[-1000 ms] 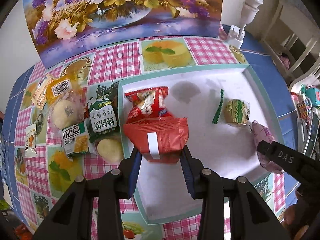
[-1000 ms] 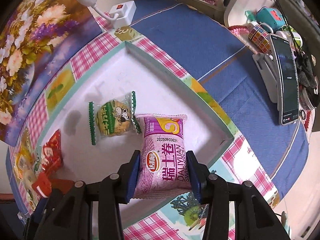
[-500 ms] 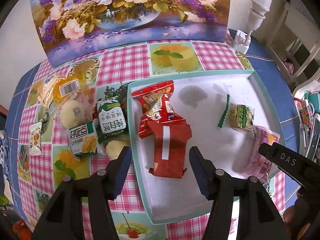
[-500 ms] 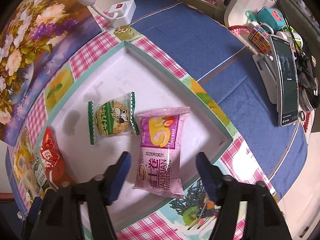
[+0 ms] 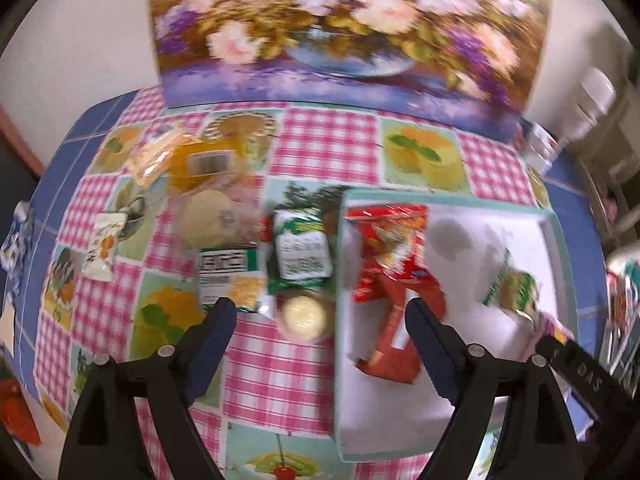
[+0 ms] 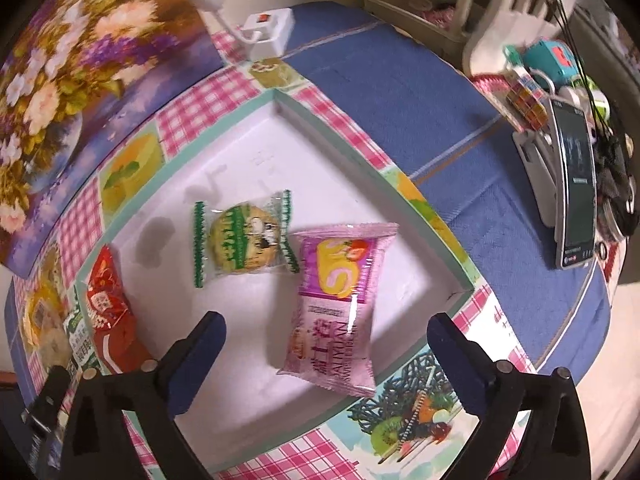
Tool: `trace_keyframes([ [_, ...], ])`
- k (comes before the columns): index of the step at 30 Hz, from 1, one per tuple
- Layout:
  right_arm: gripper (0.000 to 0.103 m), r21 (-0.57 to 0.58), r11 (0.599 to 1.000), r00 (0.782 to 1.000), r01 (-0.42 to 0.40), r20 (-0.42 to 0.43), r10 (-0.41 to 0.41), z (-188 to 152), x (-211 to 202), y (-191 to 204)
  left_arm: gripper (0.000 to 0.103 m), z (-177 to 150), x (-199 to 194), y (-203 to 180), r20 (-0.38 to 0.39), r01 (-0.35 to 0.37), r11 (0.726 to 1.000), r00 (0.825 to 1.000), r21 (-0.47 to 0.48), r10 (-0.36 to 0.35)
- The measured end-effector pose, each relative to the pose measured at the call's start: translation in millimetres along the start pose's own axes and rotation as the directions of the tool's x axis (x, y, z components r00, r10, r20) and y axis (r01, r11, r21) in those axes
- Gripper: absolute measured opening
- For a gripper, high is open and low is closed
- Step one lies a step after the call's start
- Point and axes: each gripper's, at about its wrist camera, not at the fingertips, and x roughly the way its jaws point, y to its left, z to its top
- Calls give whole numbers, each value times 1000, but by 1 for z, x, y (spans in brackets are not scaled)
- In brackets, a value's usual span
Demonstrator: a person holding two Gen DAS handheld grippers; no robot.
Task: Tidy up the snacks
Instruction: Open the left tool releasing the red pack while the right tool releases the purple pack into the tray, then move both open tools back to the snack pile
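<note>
A white tray with a teal rim [image 5: 558, 240] [image 6: 340, 136] lies on the checked tablecloth. In it lie two red packets [image 5: 394, 264] [image 6: 110, 316], a green-edged cookie packet [image 6: 244, 238] [image 5: 516, 286] and a pink roll-cake packet [image 6: 340, 312], whose near end rests on the tray's rim. My left gripper [image 5: 320, 320] stands open above the tray's left edge, holding nothing. Over the tray's near corner, my right gripper [image 6: 326, 326] is open too, with the pink packet lying loose below it. Several snacks [image 5: 248, 240] lie in a pile left of the tray.
A flower picture [image 5: 348, 28] stands along the table's back. A white power strip [image 6: 266, 34] lies behind the tray. On the blue cloth to the right are a phone on a stand [image 6: 574, 188], a puzzle cube [image 6: 526, 98] and other small items.
Both grippers opened and let go: the left dropped the red packet in the tray and swung left towards the snack pile; the right released the pink packet and pulled back.
</note>
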Motion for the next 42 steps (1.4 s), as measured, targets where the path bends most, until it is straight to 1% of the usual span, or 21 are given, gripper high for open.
trace_keyframes([
  [2,103,-26,1000,1000,-7,14,8,-2,-4,8,99,3,-1,12,17,-25,999,1000,-45,25],
  [5,103,-58,998,999,-36,32,38,-4,-10,20,99,6,-4,29,46,-51,995,997,-90,55],
  [8,103,-82,994,996,-72,49,76,-8,-17,31,99,7,-6,43,73,-95,989,992,-114,104],
  [13,103,-143,983,989,-114,82,126,-17,-26,53,99,10,-9,67,89,-105,980,989,-170,121],
  [17,103,-181,973,984,-142,84,159,-24,-28,67,99,13,-13,84,94,-118,971,986,-208,140],
  [24,103,-262,955,981,-139,97,170,-41,-30,92,99,17,-19,119,95,-186,951,972,-246,214],
  [29,103,-336,932,981,-139,83,176,-56,-26,116,99,18,-17,142,77,-195,940,971,-278,224],
  [34,103,-405,907,981,-118,94,170,-71,-26,138,99,18,-13,156,64,-230,937,965,-263,255],
  [42,103,-480,866,975,-136,91,204,-90,-27,171,99,20,-8,174,41,-281,938,955,-202,295],
])
